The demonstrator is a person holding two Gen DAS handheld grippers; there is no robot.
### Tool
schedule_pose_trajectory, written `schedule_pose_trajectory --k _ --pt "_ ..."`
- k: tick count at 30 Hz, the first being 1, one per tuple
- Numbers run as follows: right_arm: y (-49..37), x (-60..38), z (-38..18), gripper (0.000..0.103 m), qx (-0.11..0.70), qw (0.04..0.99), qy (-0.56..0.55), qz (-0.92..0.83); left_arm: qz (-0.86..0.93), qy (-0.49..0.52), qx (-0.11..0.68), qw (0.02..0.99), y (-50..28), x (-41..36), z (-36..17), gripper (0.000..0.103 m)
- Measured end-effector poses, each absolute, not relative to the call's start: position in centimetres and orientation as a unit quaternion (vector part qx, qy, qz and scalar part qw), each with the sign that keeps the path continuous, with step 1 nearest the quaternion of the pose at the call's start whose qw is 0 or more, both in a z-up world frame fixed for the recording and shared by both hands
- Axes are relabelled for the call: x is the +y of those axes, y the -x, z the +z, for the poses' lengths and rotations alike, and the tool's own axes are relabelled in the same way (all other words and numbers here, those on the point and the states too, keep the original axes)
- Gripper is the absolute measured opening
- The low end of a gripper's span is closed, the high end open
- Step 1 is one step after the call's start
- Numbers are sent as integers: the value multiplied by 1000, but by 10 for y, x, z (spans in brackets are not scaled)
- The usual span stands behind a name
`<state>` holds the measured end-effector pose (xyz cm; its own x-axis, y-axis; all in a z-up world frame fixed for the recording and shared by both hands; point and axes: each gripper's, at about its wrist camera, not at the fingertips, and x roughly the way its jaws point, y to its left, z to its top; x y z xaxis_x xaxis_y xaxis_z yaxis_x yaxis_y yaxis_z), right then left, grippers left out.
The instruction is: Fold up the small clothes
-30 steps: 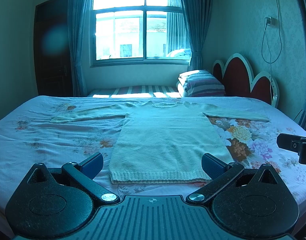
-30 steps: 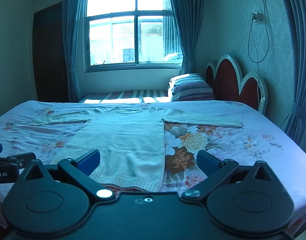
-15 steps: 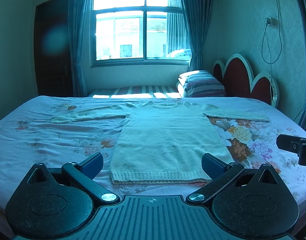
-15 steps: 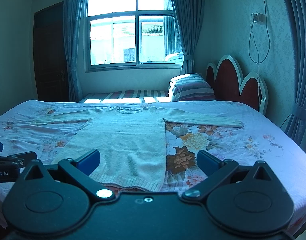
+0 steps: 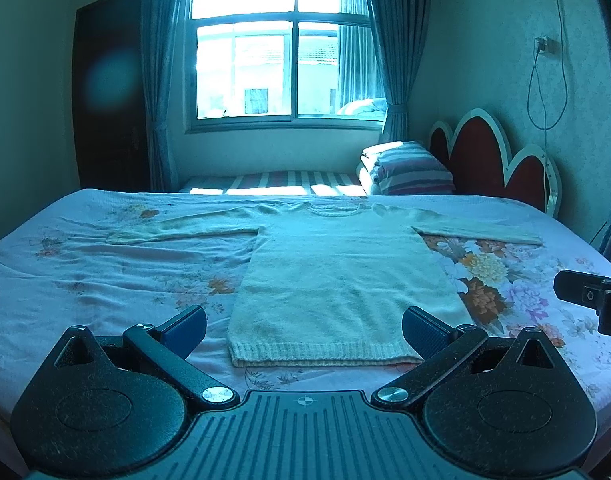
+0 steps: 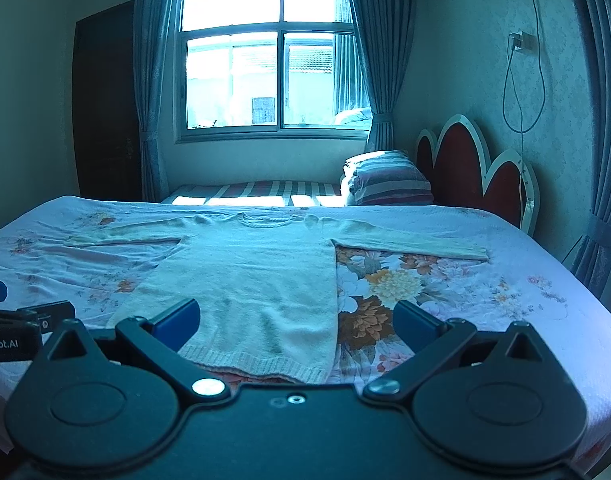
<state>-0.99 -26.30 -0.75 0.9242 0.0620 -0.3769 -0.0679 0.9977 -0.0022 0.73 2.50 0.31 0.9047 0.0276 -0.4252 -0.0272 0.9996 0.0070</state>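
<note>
A pale knitted sweater [image 5: 337, 276] lies flat on the bed, hem toward me, collar far, both sleeves spread out sideways. It also shows in the right wrist view [image 6: 249, 280]. My left gripper [image 5: 304, 326] is open and empty, hovering just short of the hem. My right gripper [image 6: 295, 322] is open and empty above the hem's right corner. Part of the right gripper [image 5: 593, 296] shows at the right edge of the left wrist view; part of the left gripper [image 6: 13, 328] shows at the left edge of the right wrist view.
The bed has a floral sheet [image 5: 85, 276]. A red scalloped headboard [image 5: 489, 160] stands at the right. Folded striped bedding [image 5: 409, 168] lies on a second bed under the window [image 5: 285, 48]. A dark door [image 5: 105, 92] is at the left.
</note>
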Motion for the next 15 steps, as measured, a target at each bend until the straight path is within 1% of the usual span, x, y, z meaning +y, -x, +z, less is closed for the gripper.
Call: schedule_pose_trajectory --k 8,15 --pt "3 -265 -11 103 196 980 7 25 14 2 226 974 -25 30 0 103" --pt "-29 -279 -5 103 177 984 -6 -9 18 7 234 972 -74 45 -1 103"
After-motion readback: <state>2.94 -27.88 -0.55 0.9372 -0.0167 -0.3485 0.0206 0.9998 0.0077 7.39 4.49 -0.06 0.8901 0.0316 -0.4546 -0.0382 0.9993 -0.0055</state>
